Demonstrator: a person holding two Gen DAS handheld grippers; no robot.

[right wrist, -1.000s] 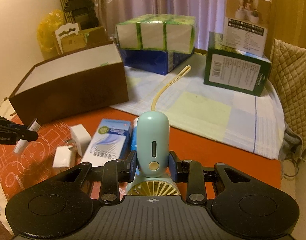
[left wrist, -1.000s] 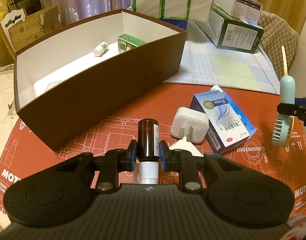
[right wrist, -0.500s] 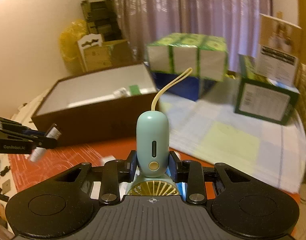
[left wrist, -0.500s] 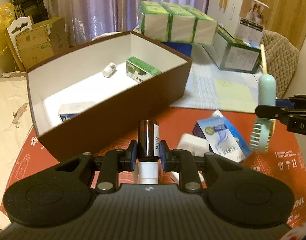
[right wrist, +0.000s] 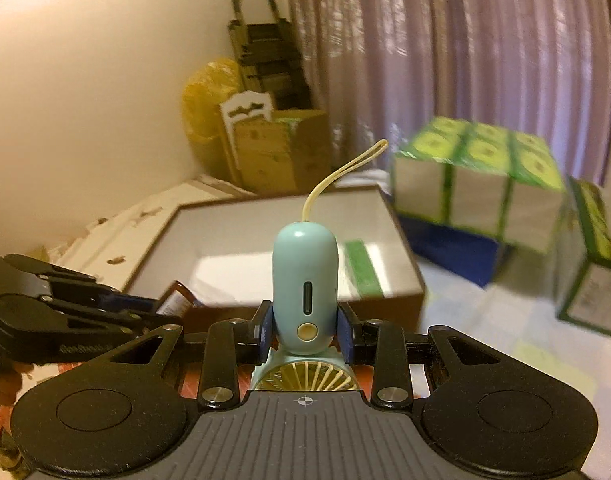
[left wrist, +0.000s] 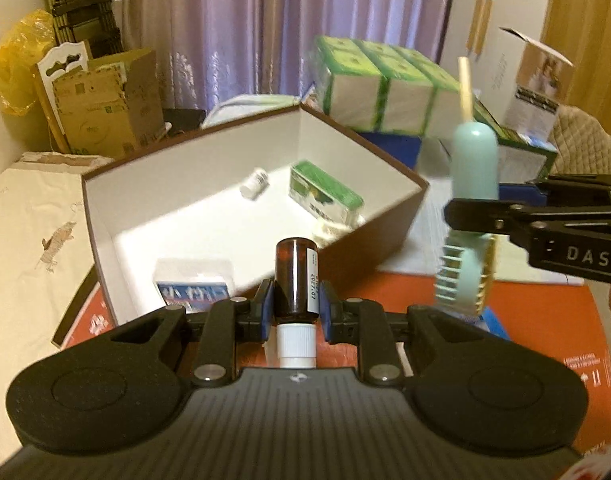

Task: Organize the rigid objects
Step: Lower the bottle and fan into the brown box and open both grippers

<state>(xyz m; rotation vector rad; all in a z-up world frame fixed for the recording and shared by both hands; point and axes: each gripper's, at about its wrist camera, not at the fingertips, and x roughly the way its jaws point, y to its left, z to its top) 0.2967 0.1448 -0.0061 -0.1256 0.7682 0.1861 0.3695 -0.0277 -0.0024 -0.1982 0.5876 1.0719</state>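
My left gripper [left wrist: 295,306] is shut on a brown glass bottle [left wrist: 295,280] with a white cap, held in the air at the near rim of the brown box [left wrist: 389,240]. My right gripper [right wrist: 304,330] is shut on a mint-green handheld fan [right wrist: 304,280] with a yellow strap, also lifted, just right of the box; the fan shows in the left wrist view [left wrist: 471,216]. Inside the white-lined box lie a green carton [left wrist: 325,194], a small white bottle [left wrist: 254,184] and a blue-and-white packet [left wrist: 193,286]. The left gripper and bottle [right wrist: 173,300] show at left in the right wrist view.
The box stands on a red printed mat [left wrist: 545,312]. Behind it are a pack of green-and-white cartons [left wrist: 381,88] on a blue box, a green-edged box [right wrist: 593,280], a tall white box [left wrist: 533,88], a cardboard box [left wrist: 105,100] and a checked cloth [right wrist: 505,344].
Both grippers have risen and moved toward the box with their objects held. The box interior now shows more fully, and the loose items on the mat have dropped out of view.
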